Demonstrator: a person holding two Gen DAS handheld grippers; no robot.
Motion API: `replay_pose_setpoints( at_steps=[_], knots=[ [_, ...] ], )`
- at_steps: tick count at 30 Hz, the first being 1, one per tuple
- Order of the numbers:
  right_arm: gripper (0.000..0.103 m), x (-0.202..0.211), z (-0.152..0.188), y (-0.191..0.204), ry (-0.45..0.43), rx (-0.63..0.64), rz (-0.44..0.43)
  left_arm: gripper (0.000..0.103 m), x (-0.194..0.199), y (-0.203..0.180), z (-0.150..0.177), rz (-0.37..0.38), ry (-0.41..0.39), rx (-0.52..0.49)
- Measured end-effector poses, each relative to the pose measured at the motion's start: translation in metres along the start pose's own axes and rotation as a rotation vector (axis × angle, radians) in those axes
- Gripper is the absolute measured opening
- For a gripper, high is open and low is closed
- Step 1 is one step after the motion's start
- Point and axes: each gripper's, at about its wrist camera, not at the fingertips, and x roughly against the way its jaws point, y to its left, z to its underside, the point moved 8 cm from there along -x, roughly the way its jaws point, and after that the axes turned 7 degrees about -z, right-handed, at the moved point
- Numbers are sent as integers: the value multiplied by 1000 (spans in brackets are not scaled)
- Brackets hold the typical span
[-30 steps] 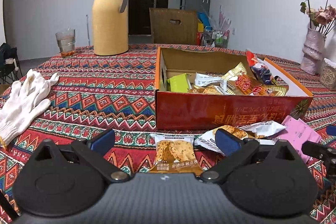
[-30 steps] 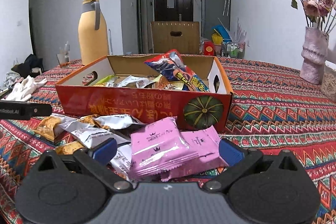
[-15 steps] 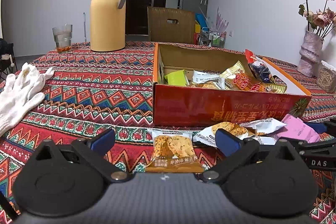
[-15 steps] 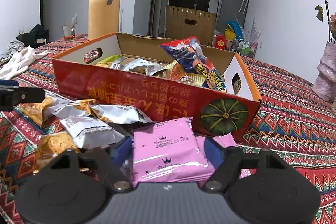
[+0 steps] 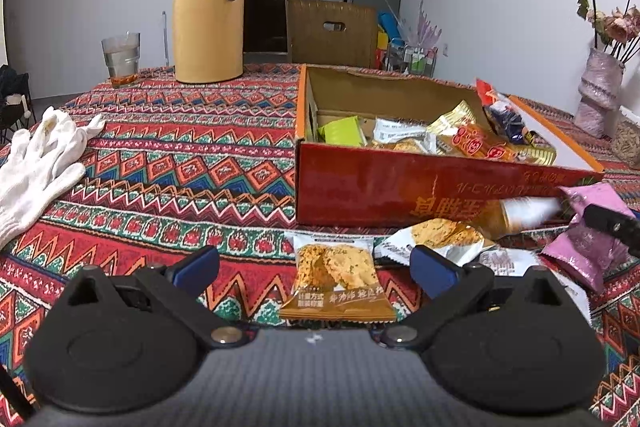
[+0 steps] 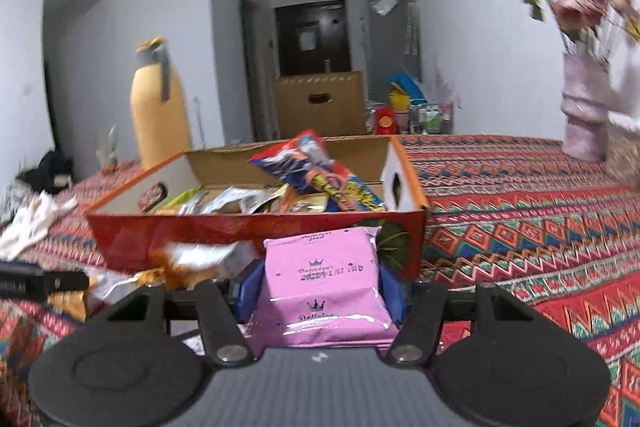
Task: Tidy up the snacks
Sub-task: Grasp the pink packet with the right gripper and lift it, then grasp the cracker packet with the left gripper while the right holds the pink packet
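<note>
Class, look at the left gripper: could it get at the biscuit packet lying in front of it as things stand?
Probably yes: the left gripper is open, the biscuit packet lies flat between its fingers, and nothing covers it.

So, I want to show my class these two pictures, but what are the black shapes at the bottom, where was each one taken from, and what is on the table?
No robot here: a person holds one pair of tongs in each hand, and a camera on each looks forward along its two blue-tipped fingers. The black shapes are the tongs' own bodies.

The left camera view shows the left tongs open, with a biscuit packet lying on the patterned tablecloth between the fingers, not gripped.

The right camera view shows the right tongs closing, their pads pressed against the sides of a pink snack packet.

Beyond stand a red cardboard box partly filled with snacks, more loose packets in front of it, a white glove, a yellow flask, a glass and a vase of flowers.
</note>
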Motion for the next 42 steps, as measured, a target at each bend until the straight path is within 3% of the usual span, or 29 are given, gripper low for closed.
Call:
replay_pose_setpoints(
  at_steps=[9,14,24,29,42],
  knots=[
    [60,-3,3,-3,-3,-25,-2,102,-9,0,4,-6,40,-3],
    [60,-2,3,-3,-10,-32,-3,79,-12,-3,6,5,62,-11],
    [60,-2,3,-3,-15,-33,-8,68,-17,-9,10,26,93,-39],
    [60,-2,4,-3,-14,-34,-8,48,-16,-11,10,38,88,-41],
    [60,0,2,0,-26,-21,-11,46,-1,-12,0,18,31,-62]
  ],
)
